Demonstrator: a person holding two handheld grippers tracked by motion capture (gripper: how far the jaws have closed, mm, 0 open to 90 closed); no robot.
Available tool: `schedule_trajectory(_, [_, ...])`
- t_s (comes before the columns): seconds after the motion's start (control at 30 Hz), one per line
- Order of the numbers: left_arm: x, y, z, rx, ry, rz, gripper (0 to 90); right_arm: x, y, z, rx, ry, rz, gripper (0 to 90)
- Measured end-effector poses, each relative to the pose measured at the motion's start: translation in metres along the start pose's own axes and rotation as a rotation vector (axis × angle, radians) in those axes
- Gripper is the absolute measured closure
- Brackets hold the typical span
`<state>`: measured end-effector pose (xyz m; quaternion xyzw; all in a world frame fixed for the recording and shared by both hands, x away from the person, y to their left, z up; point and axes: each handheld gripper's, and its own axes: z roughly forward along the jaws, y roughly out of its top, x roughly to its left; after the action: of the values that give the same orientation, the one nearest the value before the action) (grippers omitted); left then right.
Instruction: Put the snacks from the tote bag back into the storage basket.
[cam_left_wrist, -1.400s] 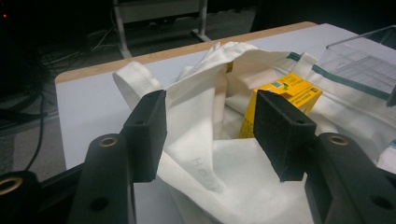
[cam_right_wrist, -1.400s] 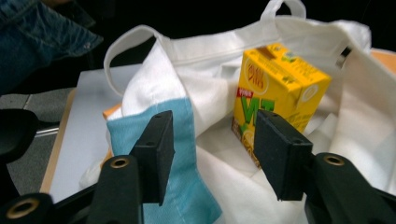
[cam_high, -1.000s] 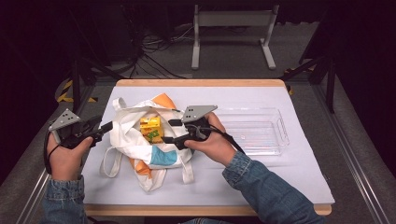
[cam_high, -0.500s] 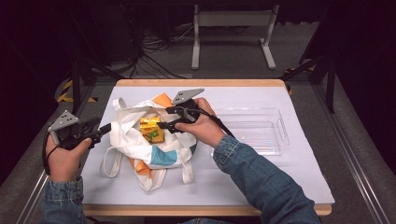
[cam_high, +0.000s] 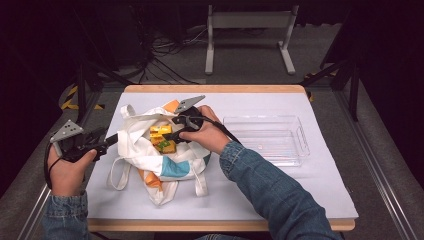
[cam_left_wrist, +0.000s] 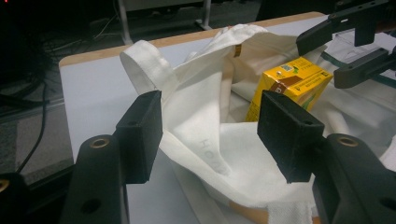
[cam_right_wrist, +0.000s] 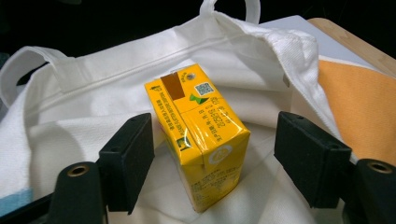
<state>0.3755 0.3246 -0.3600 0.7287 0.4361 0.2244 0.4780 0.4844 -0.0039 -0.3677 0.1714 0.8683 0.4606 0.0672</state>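
Dark room all round, with cables on the grey floor and a metal stand at the back. In the middle, a wooden table (cam_high: 215, 89) under a white sheet (cam_high: 320, 185).

From the high view: a white cloth bag (cam_high: 145, 155) on the left half of the sheet, mouth open and facing up. Inside it, a yellow box (cam_high: 160, 131). Just to the right of the bag, a clear tray (cam_high: 265, 137), flat on the sheet. Left gripper (cam_high: 107, 140) at the left edge of the bag, held in the left hand (cam_high: 65, 167). Right gripper (cam_high: 172, 131) over the bag's mouth, right by the yellow box, held in the right hand (cam_high: 207, 132). Blue sleeves on both arms.

From the left gripper view: left gripper (cam_left_wrist: 210, 126) let go, jaws wide and just now opening. Between them, the soft rim of the bag (cam_left_wrist: 187, 84), loose, not squeezed. Farther in, the yellow box (cam_left_wrist: 292, 79), standing up in the bag. Beyond it, the right gripper (cam_left_wrist: 317, 63), one jaw above the other.

From the right gripper view: right gripper (cam_right_wrist: 215, 158) let go too, jaws just now opening wider. Between them, the yellow box (cam_right_wrist: 201, 135), upright on the white cloth of the bag (cam_right_wrist: 116, 79). Left pad very close to the box, right pad well clear of it. No squeeze on the box. At the right, an orange patch (cam_right_wrist: 359, 107) of the bag.
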Motion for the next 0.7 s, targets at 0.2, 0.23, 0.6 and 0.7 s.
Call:
schedule_trajectory(0.2, [0.001,-0.002,-0.003,-0.001,0.003,-0.010,41.6,-0.002,-0.003,0.011,0.024,0.008,-0.015,27.2])
schedule_trajectory(0.23, [0.001,-0.002,-0.003,-0.002,0.004,-0.008,41.6,-0.002,-0.003,0.013,0.026,0.009,-0.015,27.0])
schedule_trajectory(0.6, [0.001,-0.003,-0.003,-0.005,-0.009,-0.012,42.3,0.001,-0.002,0.026,0.026,0.013,-0.041,28.5])
schedule_trajectory(0.7, [0.001,-0.003,-0.003,-0.007,-0.011,-0.012,43.3,0.002,0.000,0.026,0.029,0.025,-0.049,35.4])
